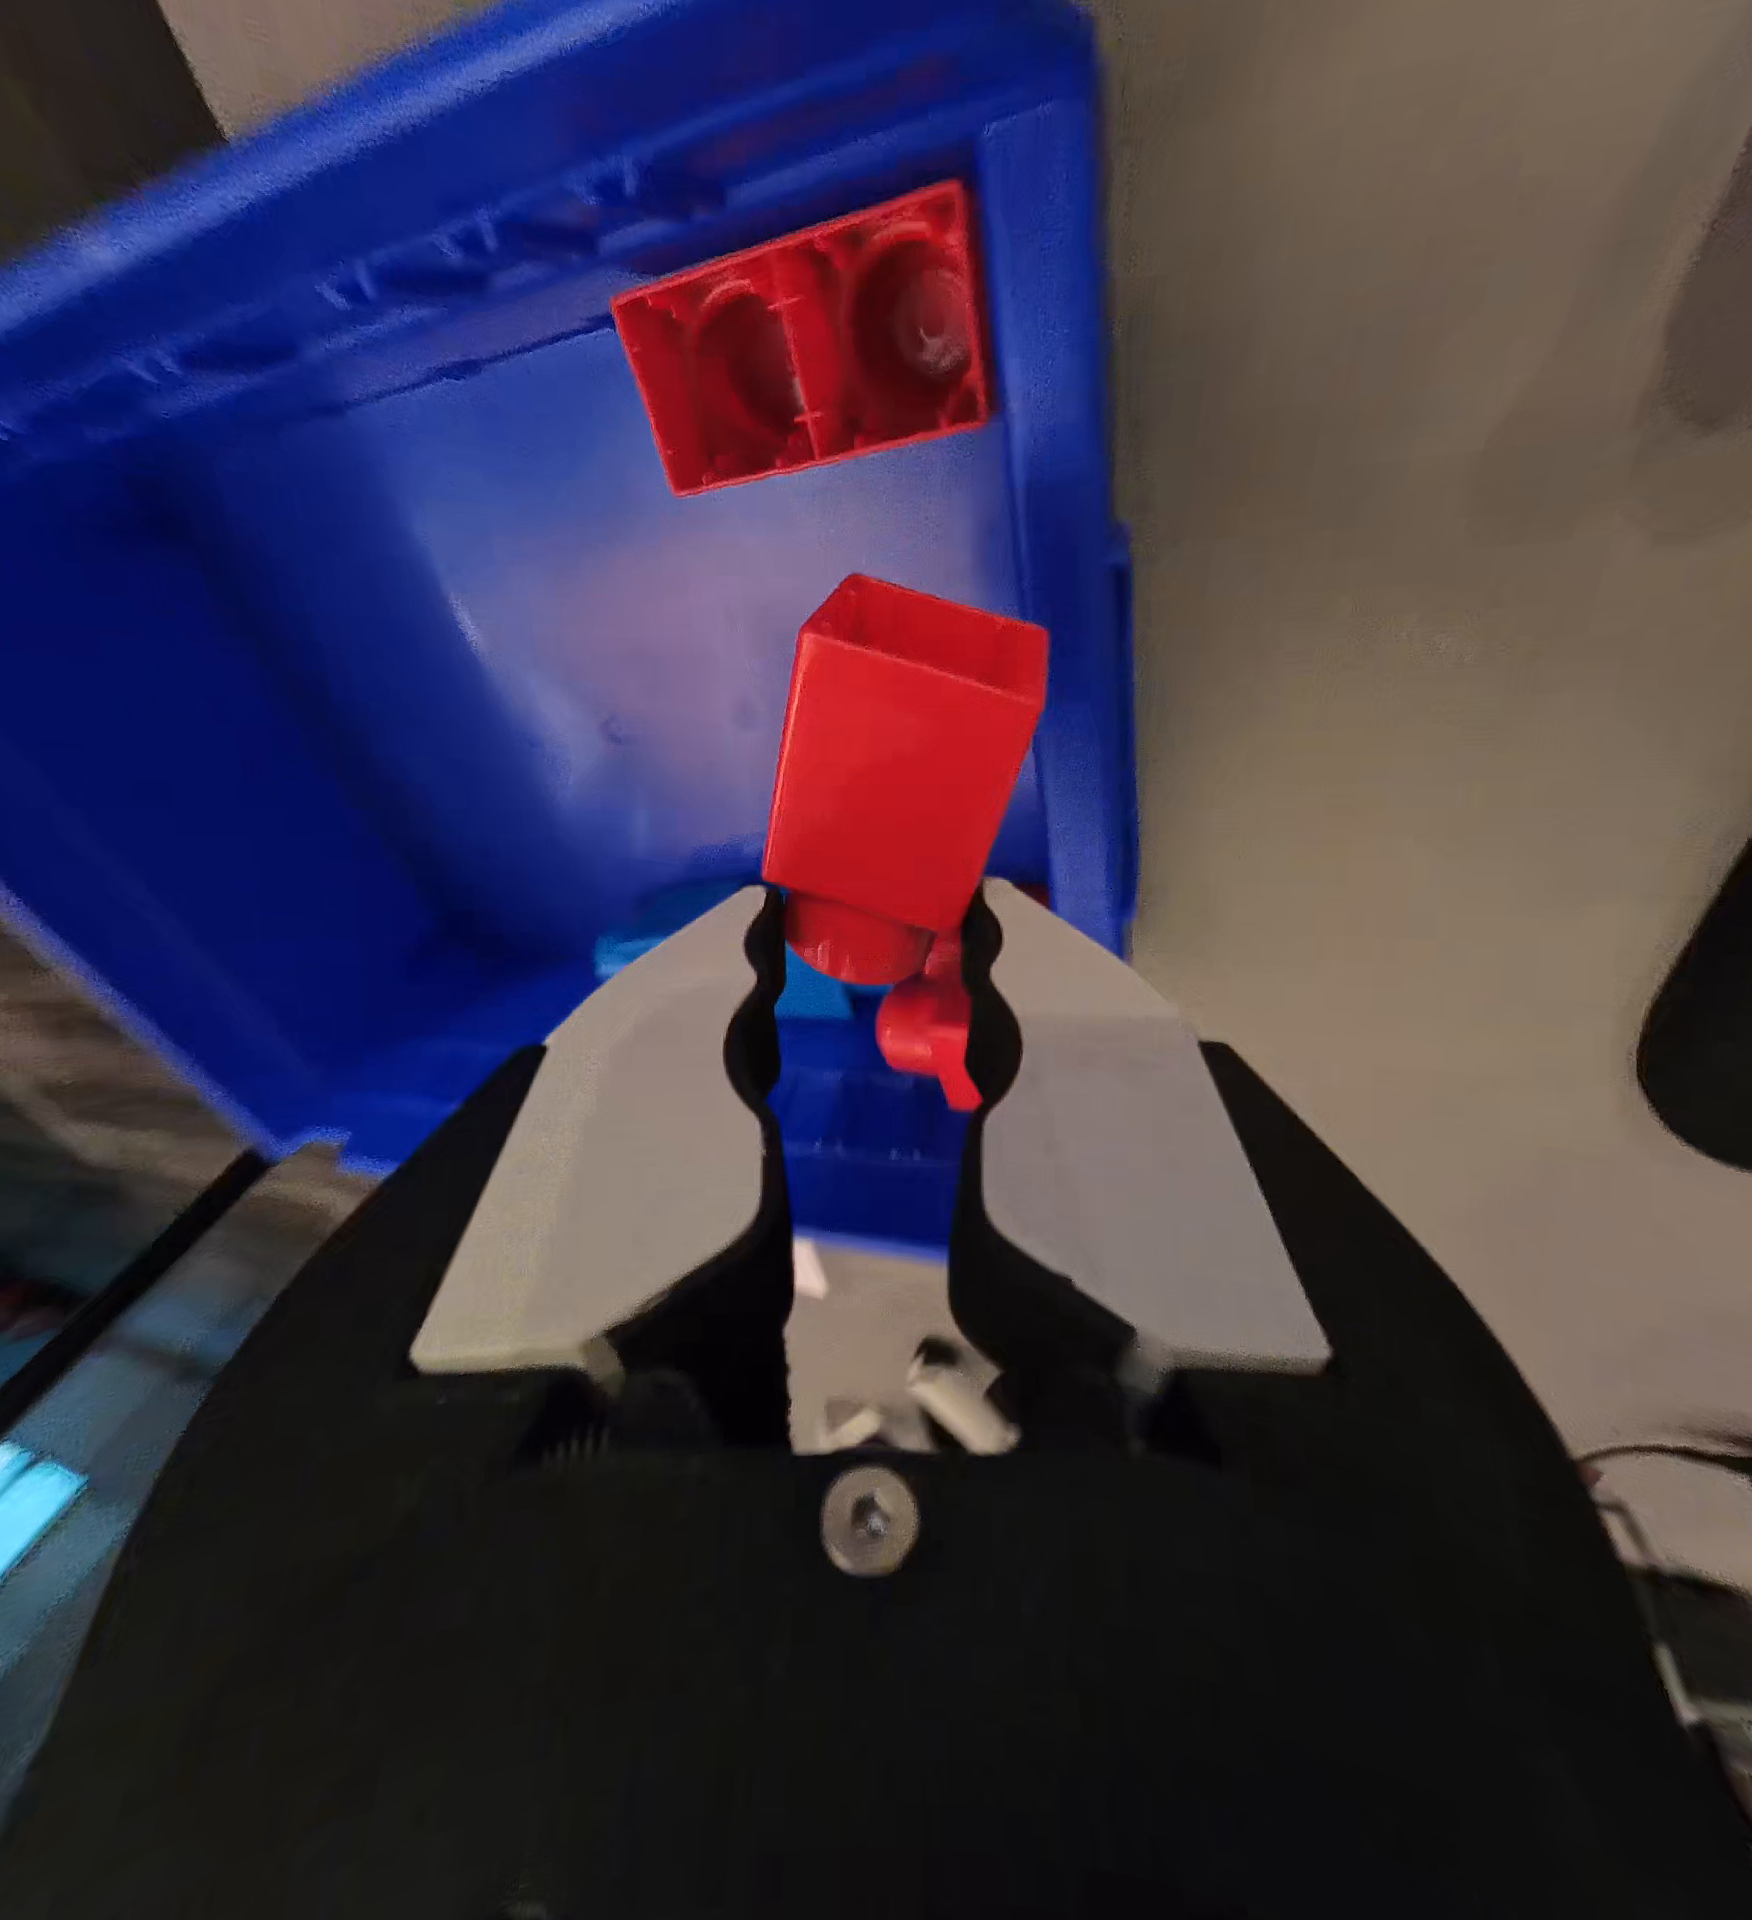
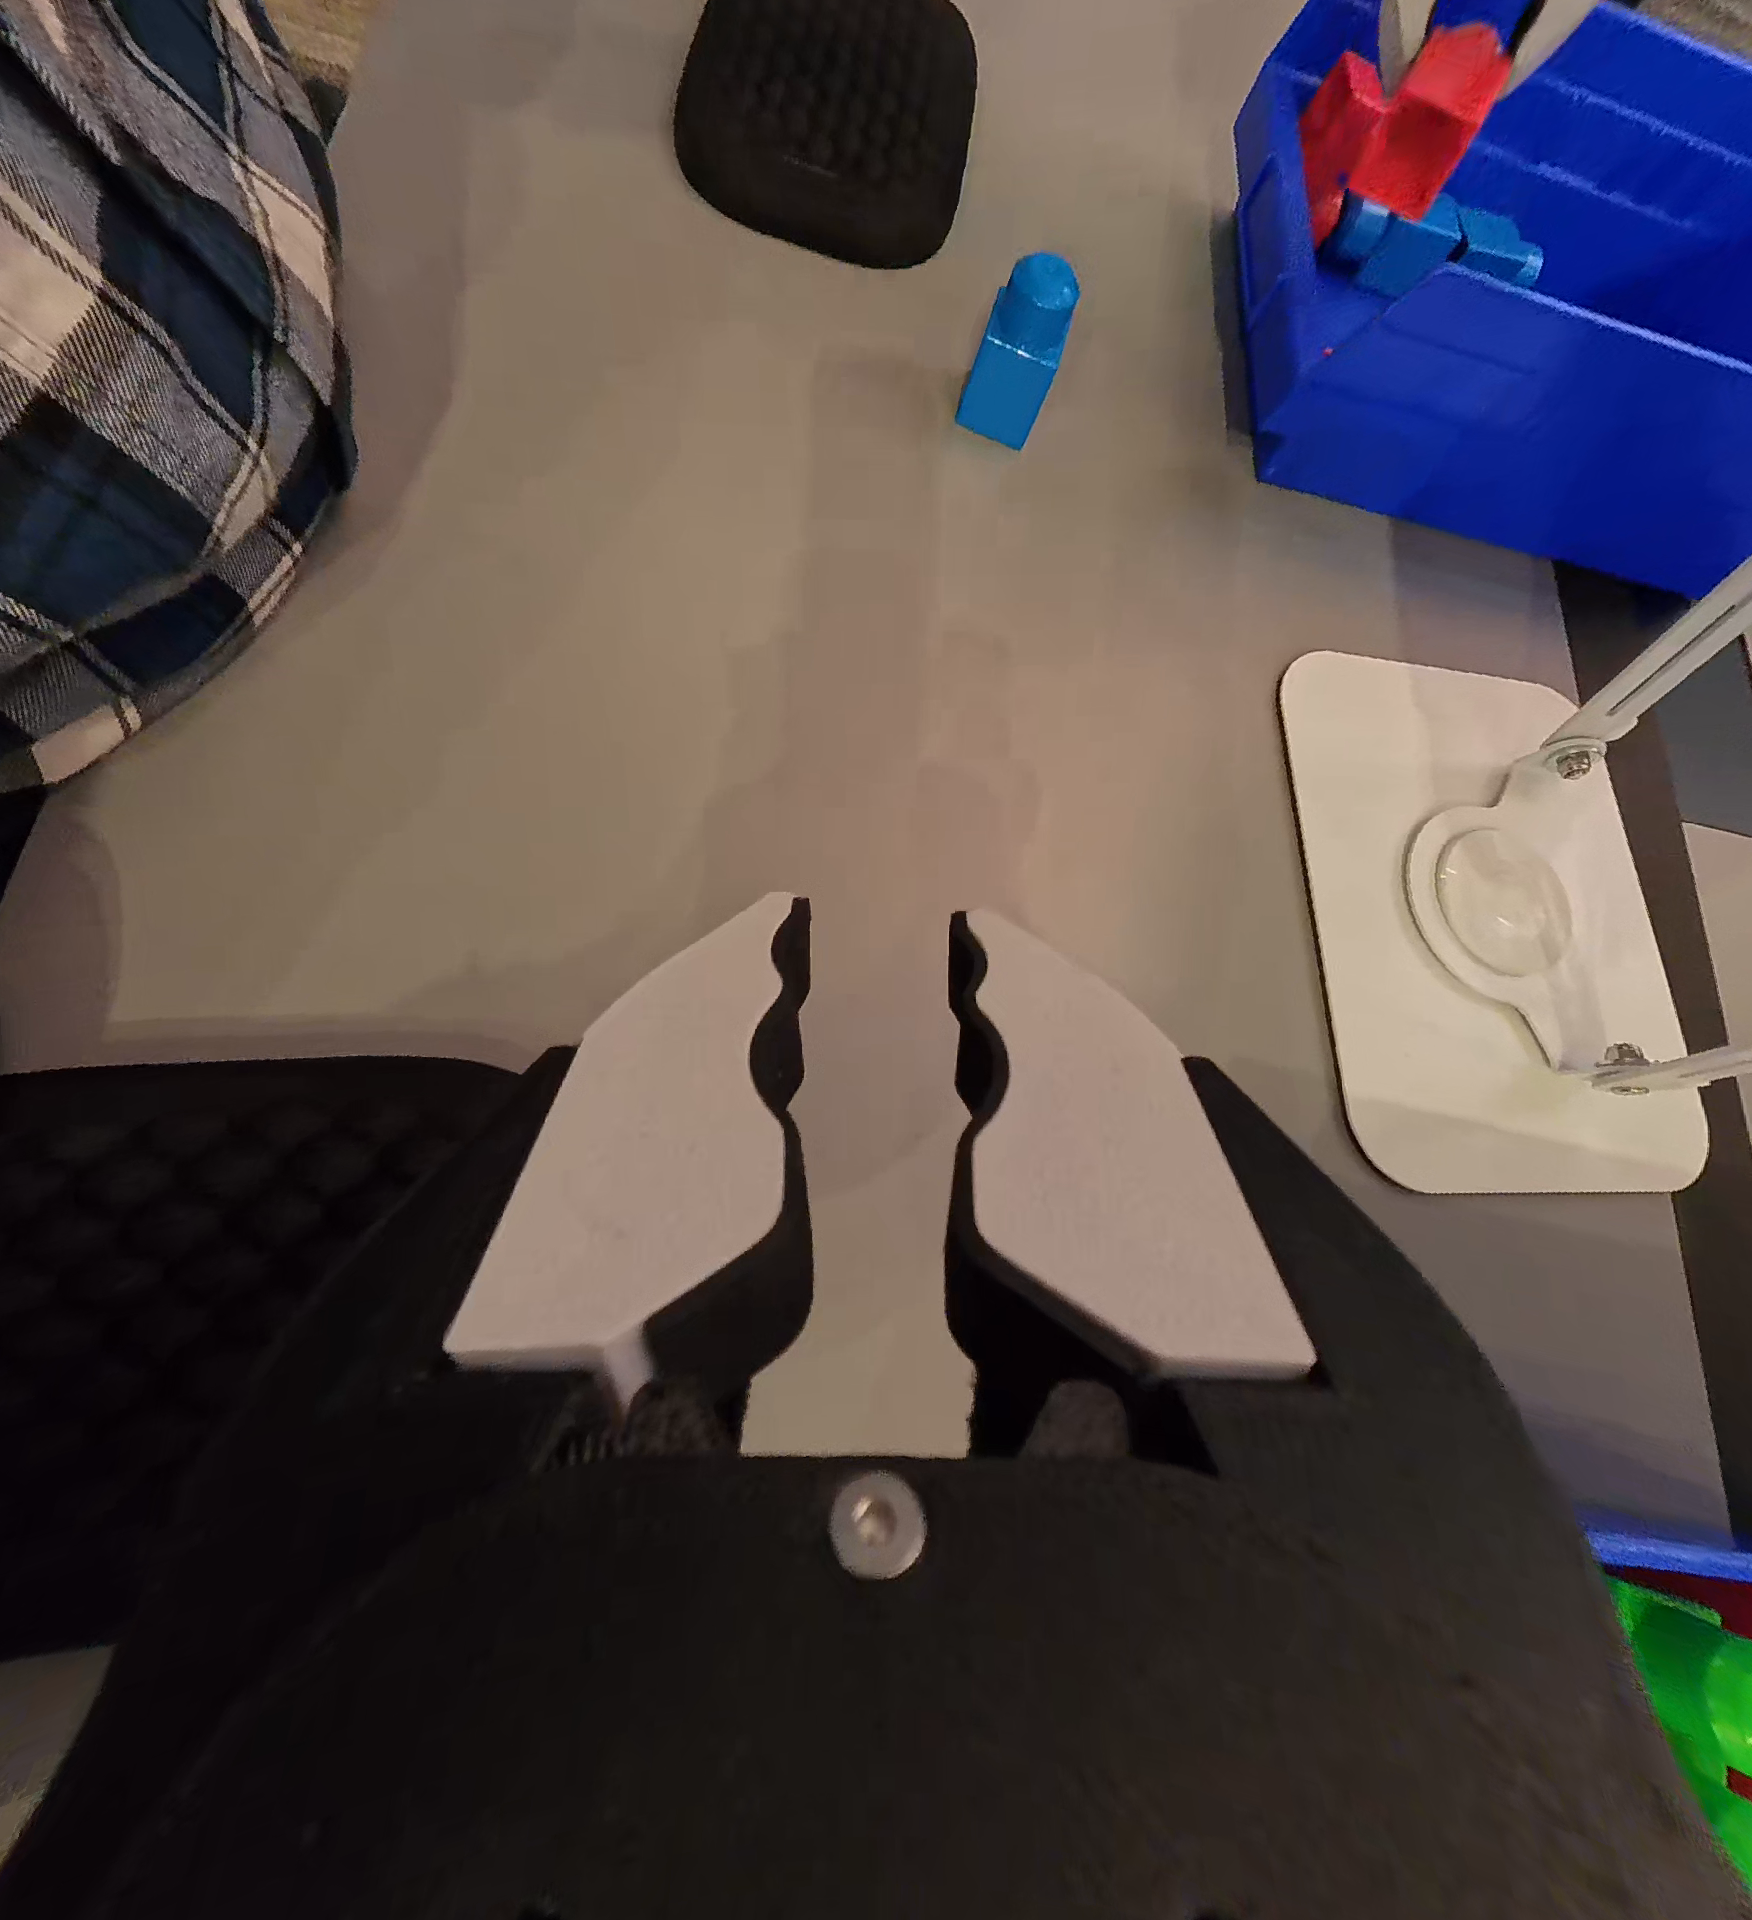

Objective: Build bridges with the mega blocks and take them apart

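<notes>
We see the left hand-held gripper (image 1: 872,914) pinching 1 red block (image 1: 903,758) by its stud over the blue bin (image 1: 228,623) at the worktop's (image 2: 643,623) far right corner, block's long axis pointing away along the fingers, right hand-held gripper (image 2: 877,914) narrow, holding nothing, with 1 blue block (image 2: 1017,353) upright ahead.

Grey tabletop (image 2: 560,644) (warm dim light); black cushion (image 2: 825,125) beyond.
</notes>
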Tool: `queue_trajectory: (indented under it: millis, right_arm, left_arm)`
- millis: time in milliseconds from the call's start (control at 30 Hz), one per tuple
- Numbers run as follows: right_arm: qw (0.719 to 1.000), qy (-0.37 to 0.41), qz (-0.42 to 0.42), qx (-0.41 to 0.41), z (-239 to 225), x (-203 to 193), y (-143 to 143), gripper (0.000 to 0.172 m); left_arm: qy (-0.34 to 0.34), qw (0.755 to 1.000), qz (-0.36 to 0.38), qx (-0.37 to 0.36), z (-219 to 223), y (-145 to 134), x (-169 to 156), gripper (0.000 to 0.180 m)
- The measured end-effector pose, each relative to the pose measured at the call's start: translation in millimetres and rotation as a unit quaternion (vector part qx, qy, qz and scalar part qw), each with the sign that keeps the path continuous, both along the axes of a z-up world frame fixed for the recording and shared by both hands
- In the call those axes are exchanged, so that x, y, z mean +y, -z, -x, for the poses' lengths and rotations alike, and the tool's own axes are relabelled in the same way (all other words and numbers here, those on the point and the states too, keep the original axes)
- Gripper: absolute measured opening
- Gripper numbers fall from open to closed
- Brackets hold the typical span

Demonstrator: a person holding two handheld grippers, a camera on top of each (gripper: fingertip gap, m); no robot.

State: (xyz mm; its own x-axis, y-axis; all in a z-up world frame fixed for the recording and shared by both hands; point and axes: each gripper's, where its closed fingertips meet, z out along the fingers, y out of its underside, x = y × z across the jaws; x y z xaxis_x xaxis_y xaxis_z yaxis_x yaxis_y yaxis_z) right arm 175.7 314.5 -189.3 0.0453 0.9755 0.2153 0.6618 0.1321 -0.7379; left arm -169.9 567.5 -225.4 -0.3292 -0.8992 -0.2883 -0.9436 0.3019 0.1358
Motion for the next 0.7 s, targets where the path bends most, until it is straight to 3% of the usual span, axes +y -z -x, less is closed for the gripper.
queue_trajectory:
  millis: [133,333,467,533,600,700]
  right_arm:
    - [1.0,-0.007,-0.002,0.008,7,-2,-1,0.026]
    - [1.0,-0.016,-0.005,0.014,18,-8,-2,0.026]
    - [1.0,-0.012,-0.01,0.015,18,-15,-4,0.026]
    - [1.0,-0.01,-0.01,0.019,16,-18,-5,0.026]
    - [1.0,-0.007,-0.009,0.024,13,-21,-6,0.026]
    - [1.0,-0.002,-0.007,0.026,7,-22,-4,0.026]
  left_arm:
    - [0.045,0.992,-0.105,0.056,-7,-23,-31,0.031]
    - [0.079,0.957,-0.162,0.228,-28,-14,-74,0.031]
    - [0.086,0.945,-0.143,0.281,-66,1,-81,0.031]
    - [0.056,0.945,-0.099,0.307,-77,10,-89,0.031]
    - [0.076,0.936,-0.102,0.327,-92,19,-84,0.032]
    - [0.047,0.921,-0.055,0.383,-86,33,-95,0.032]
